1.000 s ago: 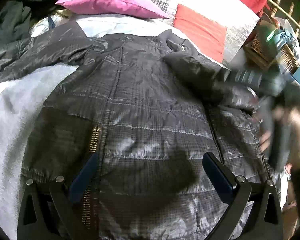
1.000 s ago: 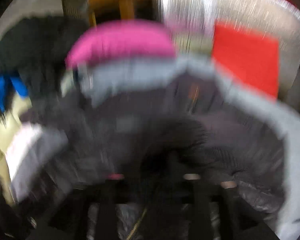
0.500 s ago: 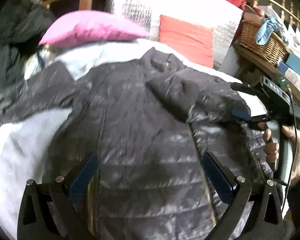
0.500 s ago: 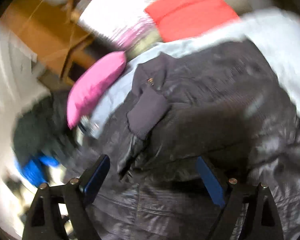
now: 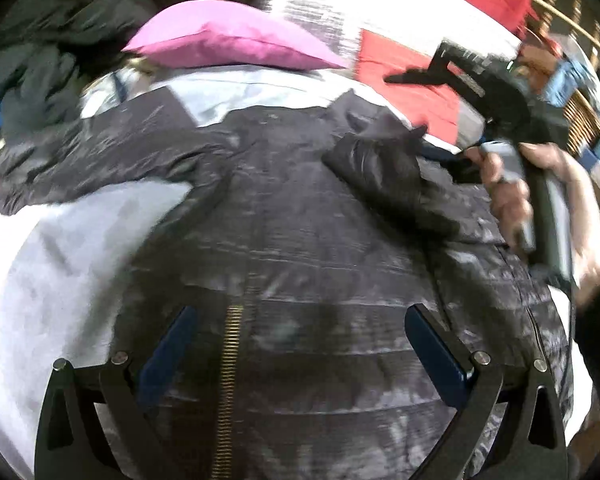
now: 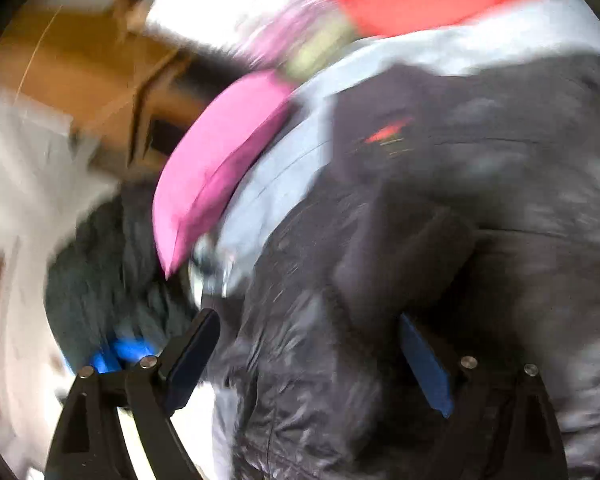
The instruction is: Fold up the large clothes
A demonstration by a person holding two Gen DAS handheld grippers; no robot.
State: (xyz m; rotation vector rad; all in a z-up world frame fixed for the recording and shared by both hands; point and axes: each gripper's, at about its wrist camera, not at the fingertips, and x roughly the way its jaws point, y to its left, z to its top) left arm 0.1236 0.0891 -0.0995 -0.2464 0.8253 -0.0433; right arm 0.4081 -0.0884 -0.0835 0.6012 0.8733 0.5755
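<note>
Right tongs (image 6: pixel 308 360) spread, having just opened; sleeve (image 5: pixel 388 172) released, now folded across black jacket (image 5: pixel 300 264). Left tongs (image 5: pixel 300 356) spread, empty, as before.

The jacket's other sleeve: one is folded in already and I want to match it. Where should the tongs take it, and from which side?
Probably at the cuff end of the spread sleeve, coming from the jacket's outer left side in the left wrist view. It lies flat and stretched away from the body, so its far end swings inward most easily.
</note>
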